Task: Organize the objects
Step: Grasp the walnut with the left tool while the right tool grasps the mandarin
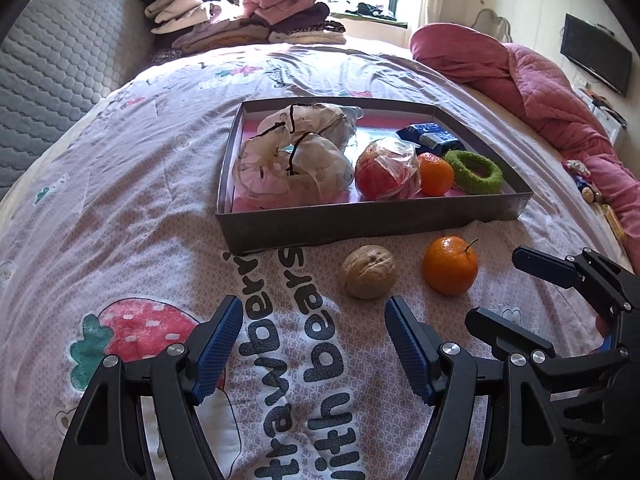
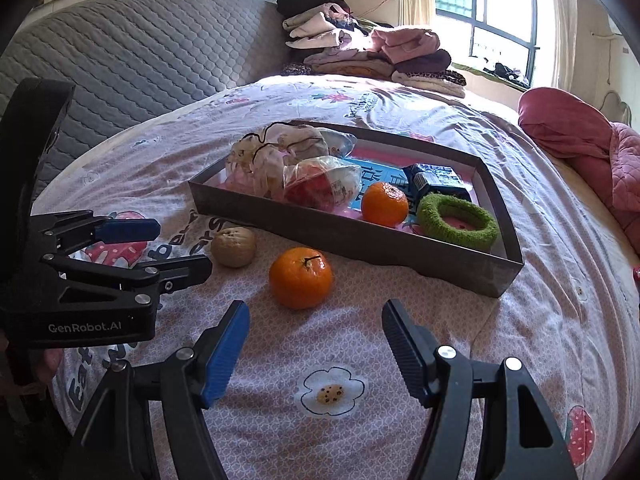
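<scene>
While both are hovering over the bedspread (image 2: 400, 340) with jaws spread wide and nothing held, the left gripper (image 1: 314, 320) is facing the walnut (image 1: 368, 272) and the right gripper (image 2: 316, 324) is facing the loose orange (image 2: 301, 278). Both are lying side by side just before the tray's (image 1: 340, 226) near wall. Inside, a cloth bundle (image 1: 288, 160), bagged apple (image 1: 386, 174), second orange (image 1: 435, 174), green ring (image 1: 474, 172) and blue packet (image 1: 430, 136) are sitting.

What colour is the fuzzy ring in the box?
Green. The ring shows best in the right wrist view.
</scene>
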Demonstrator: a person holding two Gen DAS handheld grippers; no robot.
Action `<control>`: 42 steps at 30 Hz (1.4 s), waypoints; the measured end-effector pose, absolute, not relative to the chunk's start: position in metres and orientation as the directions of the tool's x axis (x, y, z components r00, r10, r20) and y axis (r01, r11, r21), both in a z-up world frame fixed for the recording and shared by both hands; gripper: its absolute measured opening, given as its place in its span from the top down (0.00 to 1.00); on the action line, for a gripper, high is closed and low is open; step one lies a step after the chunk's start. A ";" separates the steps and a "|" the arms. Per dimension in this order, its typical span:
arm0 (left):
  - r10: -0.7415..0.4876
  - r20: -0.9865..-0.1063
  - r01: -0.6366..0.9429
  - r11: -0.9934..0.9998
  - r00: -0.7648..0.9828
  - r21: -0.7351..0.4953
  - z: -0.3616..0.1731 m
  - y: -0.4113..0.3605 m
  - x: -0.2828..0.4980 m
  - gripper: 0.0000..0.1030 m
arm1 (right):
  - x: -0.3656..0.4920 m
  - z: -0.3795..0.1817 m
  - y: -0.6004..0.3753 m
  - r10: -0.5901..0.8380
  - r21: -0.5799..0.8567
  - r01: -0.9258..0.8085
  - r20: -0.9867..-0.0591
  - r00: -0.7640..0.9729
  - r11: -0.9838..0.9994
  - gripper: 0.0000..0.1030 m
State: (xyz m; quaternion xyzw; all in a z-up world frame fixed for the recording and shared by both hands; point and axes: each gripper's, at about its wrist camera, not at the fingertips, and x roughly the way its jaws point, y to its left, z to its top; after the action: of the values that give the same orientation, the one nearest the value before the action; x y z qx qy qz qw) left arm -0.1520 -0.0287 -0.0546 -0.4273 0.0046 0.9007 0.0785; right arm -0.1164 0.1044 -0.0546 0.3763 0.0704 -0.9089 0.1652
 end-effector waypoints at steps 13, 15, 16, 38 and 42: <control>0.171 -0.777 -0.175 -0.981 -0.606 -0.079 -0.058 -0.017 -0.170 0.28 | -0.131 -0.065 0.095 -0.243 -0.025 0.371 -0.714 -0.656 -0.928 0.34; 0.175 -0.780 -0.176 -0.981 -0.601 -0.085 -0.060 -0.017 -0.173 0.27 | -0.133 -0.066 0.094 -0.244 -0.023 0.372 -0.717 -0.653 -0.928 0.34; 0.175 -0.780 -0.174 -0.981 -0.600 -0.086 -0.061 -0.016 -0.174 0.28 | -0.134 -0.067 0.094 -0.241 -0.023 0.368 -0.717 -0.654 -0.930 0.34; 0.223 -0.793 -0.198 -0.971 -0.567 -0.132 -0.072 -0.012 -0.194 0.68 | -0.150 -0.070 0.092 -0.292 0.038 0.391 -0.731 -0.616 -0.920 0.63; 0.224 -0.790 -0.199 -0.971 -0.570 -0.132 -0.071 -0.012 -0.193 0.68 | -0.150 -0.068 0.094 -0.305 0.055 0.388 -0.723 -0.620 -0.920 0.63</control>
State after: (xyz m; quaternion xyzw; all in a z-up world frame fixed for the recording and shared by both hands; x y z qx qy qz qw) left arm -0.1925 -0.0120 -0.0706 -0.4480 -0.0141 0.8859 0.1194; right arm -0.1498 0.0941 -0.0683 0.3912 0.0533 -0.8983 0.1928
